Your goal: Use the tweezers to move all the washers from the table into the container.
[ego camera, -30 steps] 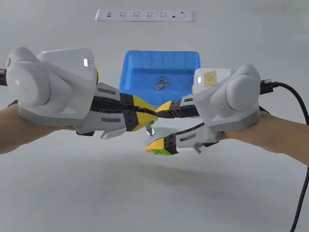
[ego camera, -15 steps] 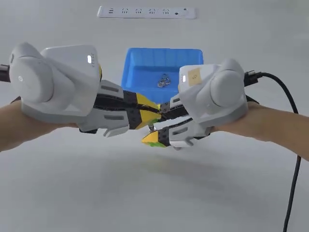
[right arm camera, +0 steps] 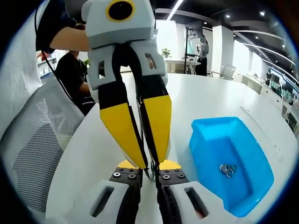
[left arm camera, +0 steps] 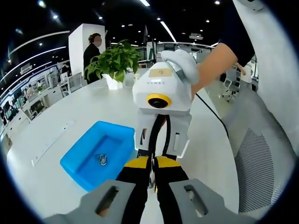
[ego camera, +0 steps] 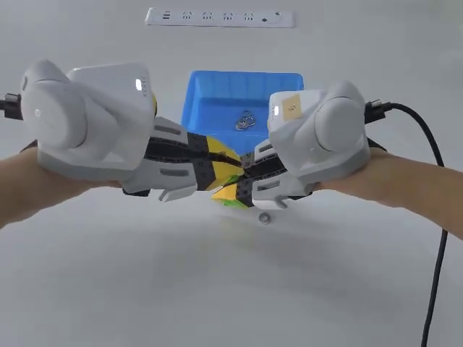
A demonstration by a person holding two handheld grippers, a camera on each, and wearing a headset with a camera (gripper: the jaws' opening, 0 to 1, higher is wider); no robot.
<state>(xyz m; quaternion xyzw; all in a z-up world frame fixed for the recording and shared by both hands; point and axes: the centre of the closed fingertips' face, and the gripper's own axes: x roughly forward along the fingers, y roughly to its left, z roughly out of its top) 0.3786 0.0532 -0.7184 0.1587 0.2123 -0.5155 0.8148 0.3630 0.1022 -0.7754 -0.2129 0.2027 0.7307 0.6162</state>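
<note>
The left tongs (ego camera: 234,170) and the right tongs (ego camera: 231,191) meet tip to tip over the middle of the counter (ego camera: 231,289), the left reaching in from the left-edge side and the right from the right-edge side. In the left gripper view the left tongs' yellow-tipped jaws stand pressed close. In the right gripper view a thin metal point, the tweezers (right arm camera: 149,171), pokes out from between them, so the left tongs are clamped on the tweezers. The right tongs' own jaws are drawn together to a narrow slit just where that point ends; whether they pinch it I cannot tell. One washer (ego camera: 265,218) lies flat on the bare counter, just to the near-edge side of the right tongs' housing and apart from the tweezers. The blue container (ego camera: 189,108) sits beyond the tongs toward the far edge, its near wall hidden behind them. A small cluster of washers (ego camera: 244,123) lies on its floor near the middle. A white power strip (ego camera: 221,17) lies along the far edge, past the container. A black cable (ego camera: 432,217) trails from the right tongs' housing toward the near right corner
</note>
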